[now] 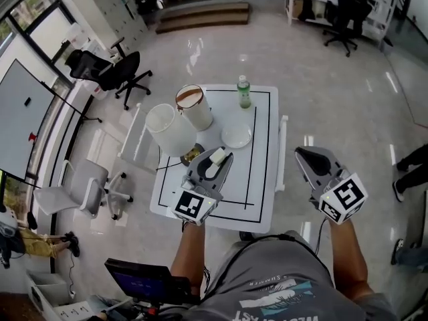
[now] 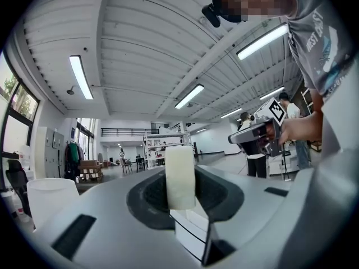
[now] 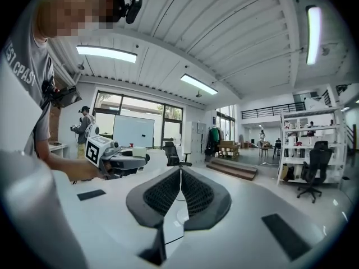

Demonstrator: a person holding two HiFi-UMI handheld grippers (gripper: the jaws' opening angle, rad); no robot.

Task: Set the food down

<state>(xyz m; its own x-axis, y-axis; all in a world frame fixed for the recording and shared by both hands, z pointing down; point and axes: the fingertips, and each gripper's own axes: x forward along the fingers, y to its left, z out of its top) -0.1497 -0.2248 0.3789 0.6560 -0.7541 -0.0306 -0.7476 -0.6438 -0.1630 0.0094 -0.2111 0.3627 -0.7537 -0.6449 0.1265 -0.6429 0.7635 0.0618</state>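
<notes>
1. At the bench's (image 1: 262, 179) far-left corner is a tall white container (image 1: 171, 130), its body reaching past the left edge. Just beside it, toward the far edge, is a second white container with a brown rim (image 1: 193, 106).
2. A small dish (image 1: 192, 154) with yellowish contents sits at the bench's left edge, close under the tall white container.
3. The left claw (image 1: 221, 158) is over the near-left part of the bench, pointing toward the far edge. Its marker cube is above the near edge.
4. The left gripper view shows this claw clamped on the food (image 2: 180, 176), a pale, whitish block. The block stands on end between the two pads and rises above them. It is held off the bench surface, between the small dish and the plate.
5. A white plate (image 1: 236, 136) lies near the middle of the bench, just beyond the left claw's tips and apart from them.
6. A green bottle (image 1: 244, 91) with a pale cap stands at the far edge, beyond the plate.
7. The right claw (image 1: 304, 156) is off the bench, past its right edge and above the floor. Its jaws are pressed together with nothing between them.
</notes>
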